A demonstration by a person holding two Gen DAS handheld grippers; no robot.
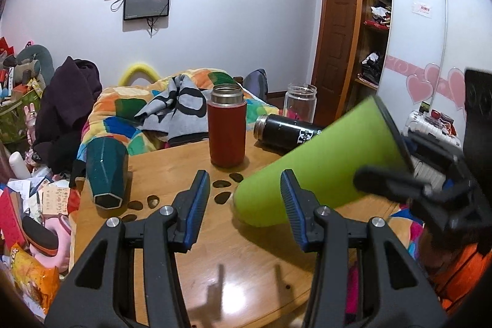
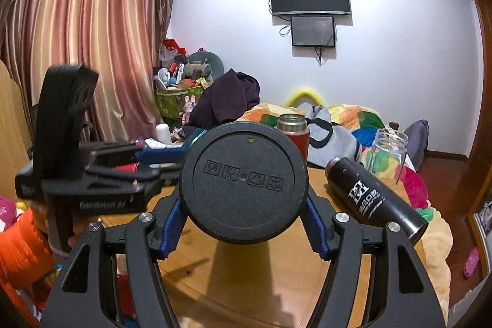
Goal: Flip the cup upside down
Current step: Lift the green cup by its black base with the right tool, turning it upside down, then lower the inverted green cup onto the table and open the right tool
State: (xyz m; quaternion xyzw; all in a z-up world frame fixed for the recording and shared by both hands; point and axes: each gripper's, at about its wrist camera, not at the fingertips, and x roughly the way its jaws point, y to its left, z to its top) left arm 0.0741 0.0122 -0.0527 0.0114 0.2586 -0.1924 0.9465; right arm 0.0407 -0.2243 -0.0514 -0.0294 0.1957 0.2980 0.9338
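A green cup (image 1: 323,156) with a black base is tilted on its side above the wooden table (image 1: 233,260). Its base points up and to the right, its mouth down and to the left near the tabletop. My right gripper (image 1: 409,171) is shut on its base end. In the right wrist view the cup's round black base (image 2: 243,183) fills the space between that gripper's (image 2: 243,223) blue pads. My left gripper (image 1: 244,192) is open and empty just left of the cup's mouth. It also shows in the right wrist view (image 2: 144,162).
On the table stand a red open thermos (image 1: 227,128) and a clear glass jar (image 1: 299,102). A black bottle (image 1: 286,131) lies on its side behind the cup. A teal faceted cup (image 1: 106,171) lies at the left edge. A bed with a colourful quilt (image 1: 147,109) is behind.
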